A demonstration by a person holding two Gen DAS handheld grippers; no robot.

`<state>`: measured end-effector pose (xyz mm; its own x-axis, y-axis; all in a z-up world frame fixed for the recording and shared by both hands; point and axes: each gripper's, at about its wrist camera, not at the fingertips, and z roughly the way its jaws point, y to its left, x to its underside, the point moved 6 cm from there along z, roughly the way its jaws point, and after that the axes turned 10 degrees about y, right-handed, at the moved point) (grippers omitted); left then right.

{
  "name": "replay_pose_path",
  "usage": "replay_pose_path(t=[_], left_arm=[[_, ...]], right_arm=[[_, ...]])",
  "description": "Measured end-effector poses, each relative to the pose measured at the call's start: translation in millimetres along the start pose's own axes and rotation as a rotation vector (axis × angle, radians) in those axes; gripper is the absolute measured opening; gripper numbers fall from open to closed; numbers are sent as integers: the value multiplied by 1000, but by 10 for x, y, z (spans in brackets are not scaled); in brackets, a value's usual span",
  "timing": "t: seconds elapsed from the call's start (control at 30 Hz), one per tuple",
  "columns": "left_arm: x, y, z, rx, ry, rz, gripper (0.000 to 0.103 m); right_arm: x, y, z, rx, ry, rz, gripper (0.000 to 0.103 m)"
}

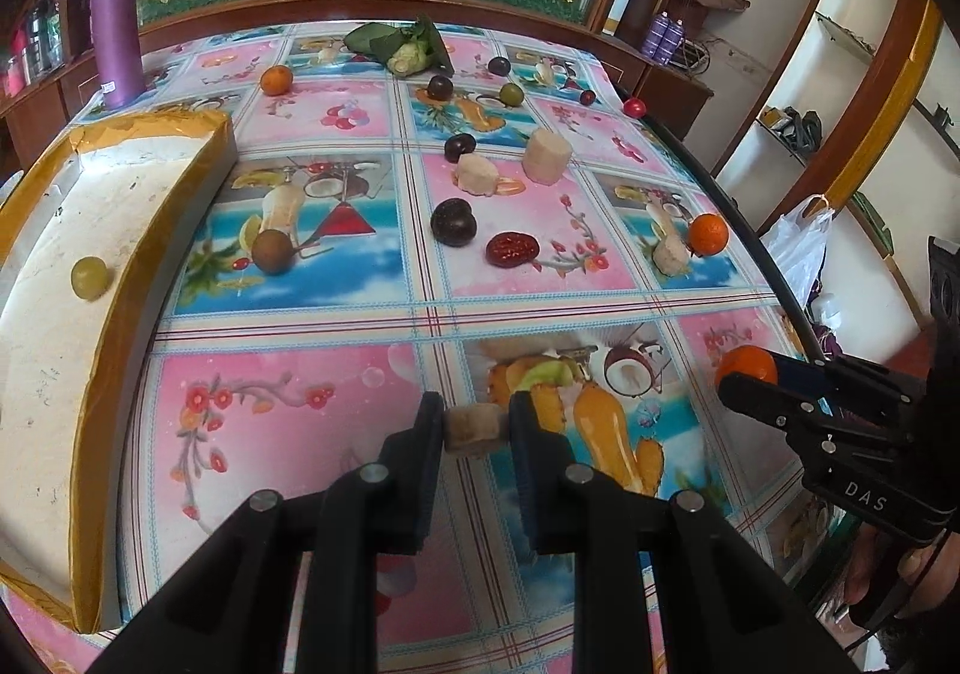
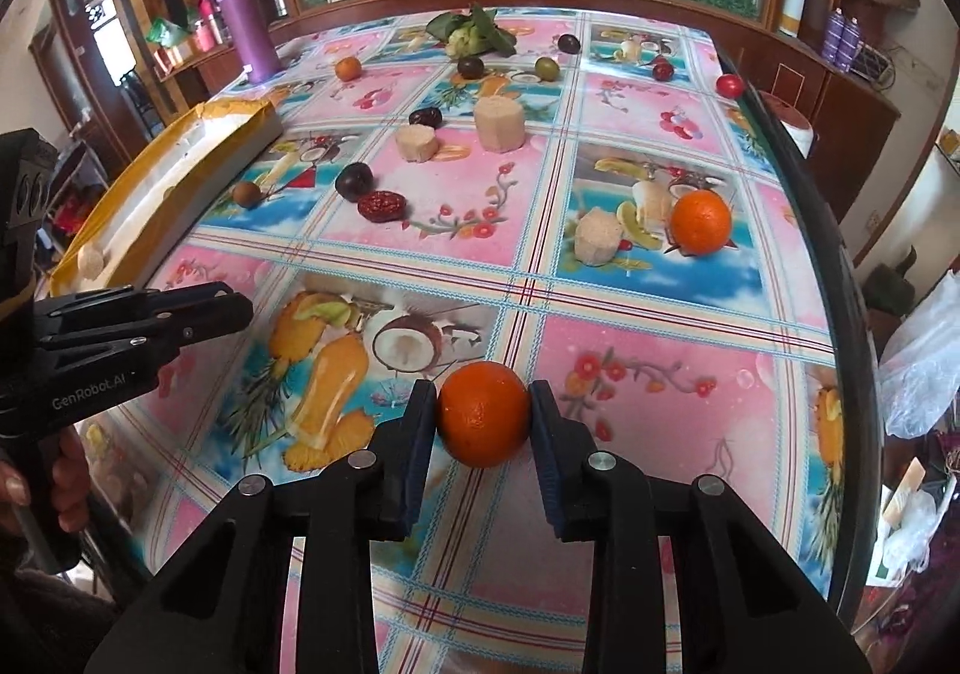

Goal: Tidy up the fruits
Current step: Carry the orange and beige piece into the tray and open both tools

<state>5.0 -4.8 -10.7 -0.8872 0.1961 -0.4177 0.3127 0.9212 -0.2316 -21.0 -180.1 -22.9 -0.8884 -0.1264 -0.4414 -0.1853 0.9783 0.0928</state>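
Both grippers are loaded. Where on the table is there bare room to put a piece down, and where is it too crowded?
Free: the near cloth between the white tray and the left gripper, and the pink panel right of the right gripper. Crowded: mid-table around the dark plum, red date and the pale cut chunks.
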Motion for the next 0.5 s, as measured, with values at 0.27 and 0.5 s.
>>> replay_pose_path(t=[0.27,0.5], left_arm=[[-33,160,-259,-11,-50,-20,25],[-13,485,-443,-38,-84,-68,25]], right_arm=[[-131,258,-114,-13,-35,-37,30],[-313,615,-70,-30,-41,-96,30]])
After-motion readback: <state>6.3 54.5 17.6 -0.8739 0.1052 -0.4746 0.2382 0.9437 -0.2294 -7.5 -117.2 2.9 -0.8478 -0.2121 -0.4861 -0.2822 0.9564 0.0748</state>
